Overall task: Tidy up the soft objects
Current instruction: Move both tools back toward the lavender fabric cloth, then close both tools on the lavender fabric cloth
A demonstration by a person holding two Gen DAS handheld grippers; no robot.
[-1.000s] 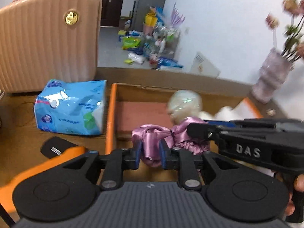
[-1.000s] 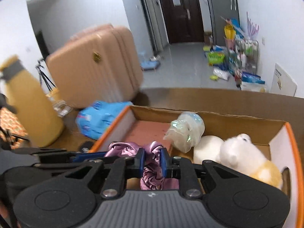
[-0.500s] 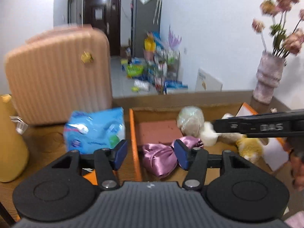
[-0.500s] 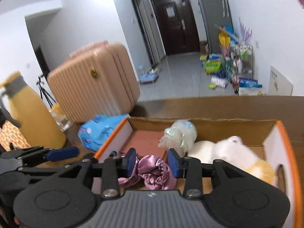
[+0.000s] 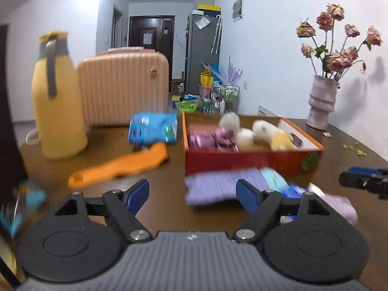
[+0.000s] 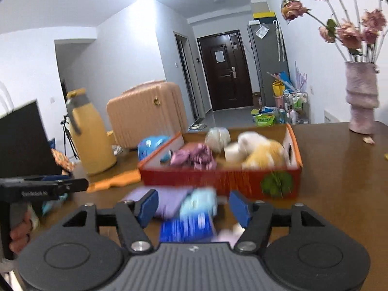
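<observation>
No writing reads through the blur. Both claws have pulled back: left gripper (image 5: 192, 190) and right gripper (image 6: 192, 206) opening, empty, the crumpled purple satin scrunchie (image 6: 194, 156) released inside the orange cardboard box (image 6: 218, 178).

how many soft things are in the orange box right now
4: a purple satin piece at its left, a pale round puff at the back, a white ball mid-box, a white-and-yellow plush right. Blur may hide more.
</observation>
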